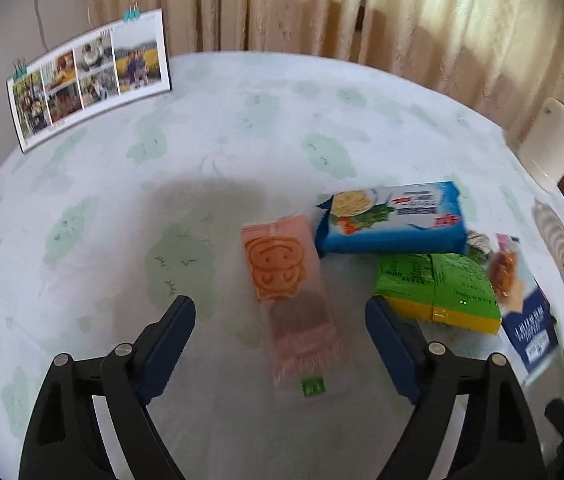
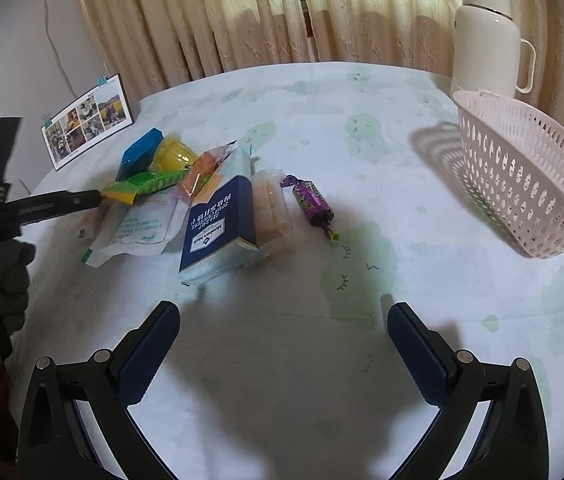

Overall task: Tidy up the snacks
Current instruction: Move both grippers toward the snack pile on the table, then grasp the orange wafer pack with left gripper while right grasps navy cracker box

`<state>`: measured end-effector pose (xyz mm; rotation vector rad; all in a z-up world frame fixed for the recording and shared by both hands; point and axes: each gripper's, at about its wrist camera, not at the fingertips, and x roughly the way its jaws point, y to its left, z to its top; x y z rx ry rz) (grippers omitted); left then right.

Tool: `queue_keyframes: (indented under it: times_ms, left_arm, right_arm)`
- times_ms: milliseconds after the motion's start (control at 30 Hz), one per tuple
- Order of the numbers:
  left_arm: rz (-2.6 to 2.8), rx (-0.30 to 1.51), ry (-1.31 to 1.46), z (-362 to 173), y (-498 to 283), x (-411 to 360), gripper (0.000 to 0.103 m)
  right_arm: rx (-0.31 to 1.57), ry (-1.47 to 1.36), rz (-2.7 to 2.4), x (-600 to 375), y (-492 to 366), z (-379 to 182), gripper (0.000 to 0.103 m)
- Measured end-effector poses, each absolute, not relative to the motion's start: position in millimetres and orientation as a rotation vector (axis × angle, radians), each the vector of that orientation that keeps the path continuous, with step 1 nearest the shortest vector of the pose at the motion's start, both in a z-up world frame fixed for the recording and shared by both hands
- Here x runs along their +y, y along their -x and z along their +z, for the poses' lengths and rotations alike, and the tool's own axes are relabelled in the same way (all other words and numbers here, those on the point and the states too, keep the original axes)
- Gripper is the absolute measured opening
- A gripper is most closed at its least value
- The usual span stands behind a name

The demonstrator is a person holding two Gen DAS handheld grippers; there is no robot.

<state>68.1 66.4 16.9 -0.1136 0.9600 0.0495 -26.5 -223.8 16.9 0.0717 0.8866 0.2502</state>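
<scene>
Pink biscuit packet point(image 1: 289, 292) lies between the parted left claw point(image 1: 280, 312)

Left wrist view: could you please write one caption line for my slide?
Open left gripper over a pink biscuit pack on the table, beside blue and green packs.

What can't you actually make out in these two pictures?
- Basket contents: right wrist view, the perforated wall hides the inside; in the left wrist view it is cut off at the right edge.
- Print on the pink biscuit packet: left wrist view, blurred.
- Navy cracker box: left wrist view, partly covered by the green packet.
- Photo collage: too small.
</scene>
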Motion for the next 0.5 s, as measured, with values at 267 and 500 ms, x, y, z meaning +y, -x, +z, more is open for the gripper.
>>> queue_keyframes:
  times_ms: [267,500]
  left_arm:
    - [0.111,0.967,0.064,8,-80,65,0.047]
    - [0.084,0.929,0.11,14,-66,69,0.031]
  right_arm:
    - [0.882,-0.074,0.255,-224,29,19,0.103]
    - [0.837,-0.061,0.257,-223,34,26,0.103]
